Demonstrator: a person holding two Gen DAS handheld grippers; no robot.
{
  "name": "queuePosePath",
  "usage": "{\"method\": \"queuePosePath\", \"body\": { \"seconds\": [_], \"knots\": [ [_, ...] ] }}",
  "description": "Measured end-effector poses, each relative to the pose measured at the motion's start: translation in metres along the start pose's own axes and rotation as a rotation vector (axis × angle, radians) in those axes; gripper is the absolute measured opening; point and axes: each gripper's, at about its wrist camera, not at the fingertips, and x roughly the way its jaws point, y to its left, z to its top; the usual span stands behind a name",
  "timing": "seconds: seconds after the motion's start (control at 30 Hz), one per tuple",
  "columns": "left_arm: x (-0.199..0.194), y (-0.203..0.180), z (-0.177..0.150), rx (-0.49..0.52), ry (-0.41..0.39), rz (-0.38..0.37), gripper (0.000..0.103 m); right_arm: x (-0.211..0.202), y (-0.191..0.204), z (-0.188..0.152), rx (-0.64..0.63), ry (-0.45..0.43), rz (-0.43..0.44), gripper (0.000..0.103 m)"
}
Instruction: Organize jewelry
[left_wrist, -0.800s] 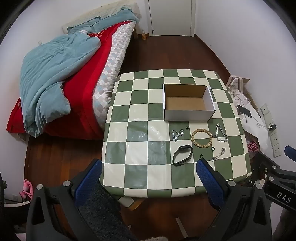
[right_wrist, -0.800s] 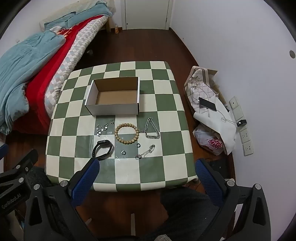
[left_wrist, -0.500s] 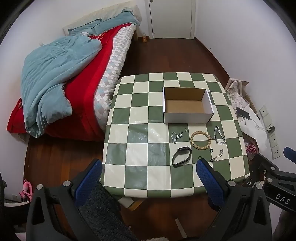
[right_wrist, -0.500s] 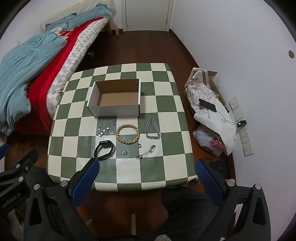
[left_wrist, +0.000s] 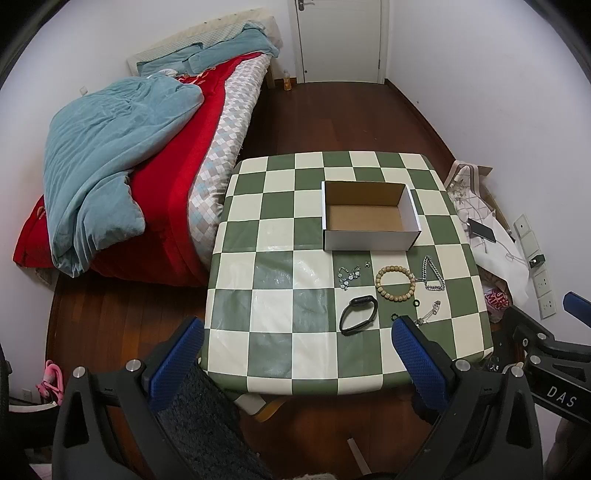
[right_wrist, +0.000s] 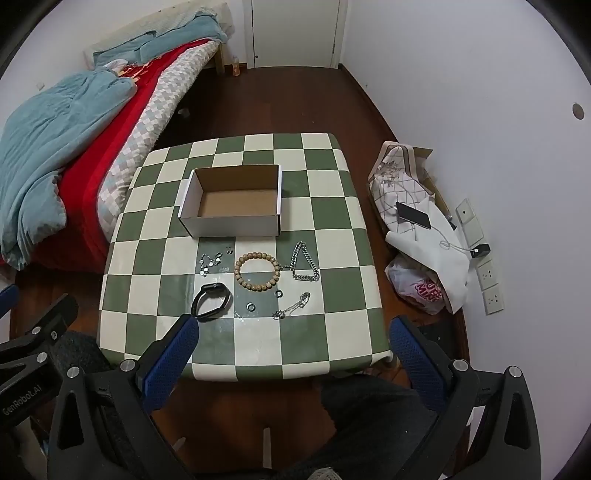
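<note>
**Jewelry lot, unsorted — risks before first pick**

Holdings: open cardboard box (right_wrist: 232, 201), empty, on the checkered table (right_wrist: 332, 332). Just in front of it, loose on the cloth: wooden bead bracelet (right_wrist: 257, 271), silver chain (right_wrist: 304, 263), black band (right_wrist: 211, 300), small charm cluster (right_wrist: 210, 262), two dark rings (right_wrist: 251, 306), thin clasp piece (right_wrist: 293, 309).

Tools: left gripper (left_wrist: 295, 354) and right gripper (right_wrist: 293, 350), both spread wide, nothing between the jaws, both hanging above the near table edge.

Hazards, judged:
- Rings are tiny and flat; broad pads may skid them off the glossy cloth.
- Chain and charms could slip or drape out of a pinch.
- Pieces lie close — closing on one may drag a neighbour.
- The light box may shift if nudged.
</note>
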Motion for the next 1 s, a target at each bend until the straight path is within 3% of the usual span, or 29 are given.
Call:
{"method": "queuePosePath", "body": {
  "seconds": [1.0],
  "knots": [
    [-0.0094, -0.0071, 0.0003, 0.004, -0.009, -0.005, 0.103, -0.0092, 0.0012, -0.0003, -0.005, -0.007, 0.008, 0.103]
  ]
}}
